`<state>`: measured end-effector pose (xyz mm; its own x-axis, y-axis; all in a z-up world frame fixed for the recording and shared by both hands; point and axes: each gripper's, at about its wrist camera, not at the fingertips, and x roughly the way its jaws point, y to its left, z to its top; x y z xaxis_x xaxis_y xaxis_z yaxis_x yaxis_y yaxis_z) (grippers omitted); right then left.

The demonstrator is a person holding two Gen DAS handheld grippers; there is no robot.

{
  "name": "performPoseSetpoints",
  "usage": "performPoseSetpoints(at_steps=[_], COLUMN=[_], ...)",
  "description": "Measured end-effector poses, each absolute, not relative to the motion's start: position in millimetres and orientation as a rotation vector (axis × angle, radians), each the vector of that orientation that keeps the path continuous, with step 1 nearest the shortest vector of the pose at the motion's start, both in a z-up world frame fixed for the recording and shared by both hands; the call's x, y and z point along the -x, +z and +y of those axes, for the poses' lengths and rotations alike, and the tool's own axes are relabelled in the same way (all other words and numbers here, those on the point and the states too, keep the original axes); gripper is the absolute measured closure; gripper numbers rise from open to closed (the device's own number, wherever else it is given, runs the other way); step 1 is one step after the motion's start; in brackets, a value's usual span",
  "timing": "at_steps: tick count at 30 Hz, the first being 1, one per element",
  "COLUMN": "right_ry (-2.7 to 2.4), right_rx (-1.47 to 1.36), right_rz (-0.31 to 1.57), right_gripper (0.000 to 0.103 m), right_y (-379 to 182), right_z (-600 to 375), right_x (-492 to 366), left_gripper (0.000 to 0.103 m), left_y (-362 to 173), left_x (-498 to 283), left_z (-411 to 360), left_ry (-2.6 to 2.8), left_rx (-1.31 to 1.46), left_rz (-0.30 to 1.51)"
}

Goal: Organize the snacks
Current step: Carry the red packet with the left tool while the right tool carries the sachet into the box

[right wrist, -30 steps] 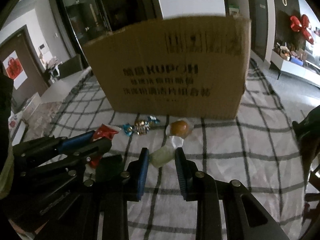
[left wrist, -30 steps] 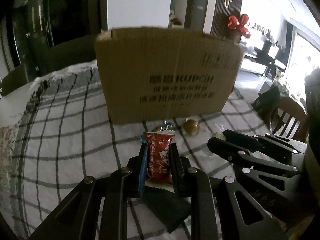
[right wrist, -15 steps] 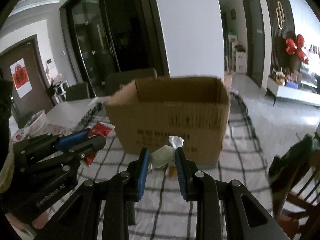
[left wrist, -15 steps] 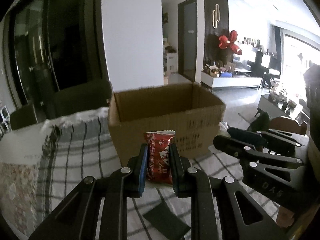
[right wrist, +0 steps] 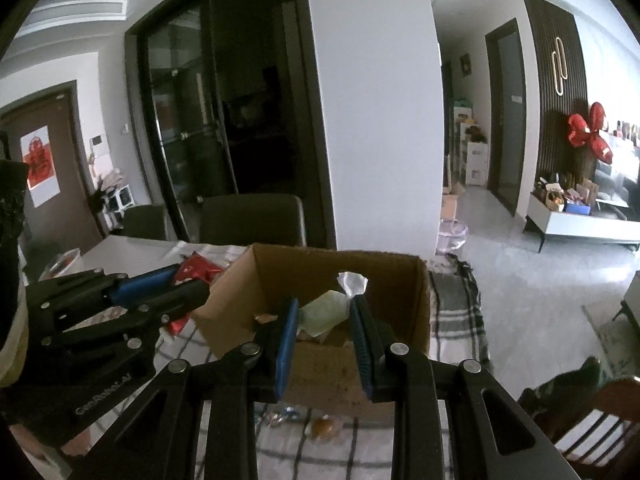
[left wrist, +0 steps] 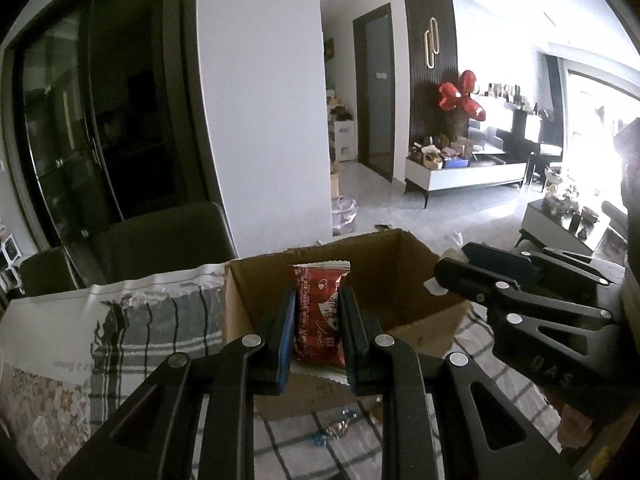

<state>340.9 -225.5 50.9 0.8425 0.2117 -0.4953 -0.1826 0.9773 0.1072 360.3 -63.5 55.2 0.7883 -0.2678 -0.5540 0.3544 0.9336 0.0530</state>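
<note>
The worktop [right wrist: 452, 320], covered by a checked cloth, carries an open cardboard box [right wrist: 320, 376]. Left gripper [left wrist: 316, 320] is clamped on a red snack packet [left wrist: 318, 316], held above the box opening. Right gripper [right wrist: 325, 320] grips a pale green wrapped sweet [right wrist: 324, 312] over the box. Loose wrapped sweets [right wrist: 324, 426] lie in front of the box.
</note>
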Motion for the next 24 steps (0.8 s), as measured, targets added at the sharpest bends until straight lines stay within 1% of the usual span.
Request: performPoseSetpoints(at_steps=[7,9,10,11,13,14,16,24], right_ry=[0.181,0.177,0.175,0.172,0.157,0.143,0.122,0.127], right_rx=[-0.054,-0.044,-0.038,-0.035,-0.023,-0.02,-0.018,-0.036], right_rz=[0.563,0.577,0.587,0.591,0.603,0.607,0.605,0.568], right_gripper=[0.075,0.075,0.075,0.075,0.074,0.069,0.063,0.062], right_y=[46.6,43.2,41.1,39.6,36.9,36.0,34.1,33.1], right_z=[-231.5,-229.6,-229.0,-228.6,-228.7,-229.4,-231.6,-230.1], right_x=[-375.8,-383.6,-387.6,-388.9,-393.1,-394.2,-393.8,-361.9], left_gripper=[0.081,0.08,0.078,0.073,0.042,0.04,0.04,0.04], left_y=[42.0,37.3,35.1,33.6,33.4,34.1,36.6,39.3], left_x=[-399.9,-410.6,-415.6,-418.2,-417.4,-416.0,-409.6,-371.3], left_z=[-71.3,-72.4,-73.0,-72.9,-71.5,-69.2,-65.4,-54.7], left_ry=[-0.33,-0.328,-0.327,-0.324,-0.31,-0.3,-0.286,-0.281], left_rx=[-0.152,-0.137,-0.127,-0.124,-0.119,-0.116,-0.123,-0.186], left_rz=[0.643,0.67,0.683,0.692,0.688,0.678,0.656,0.575])
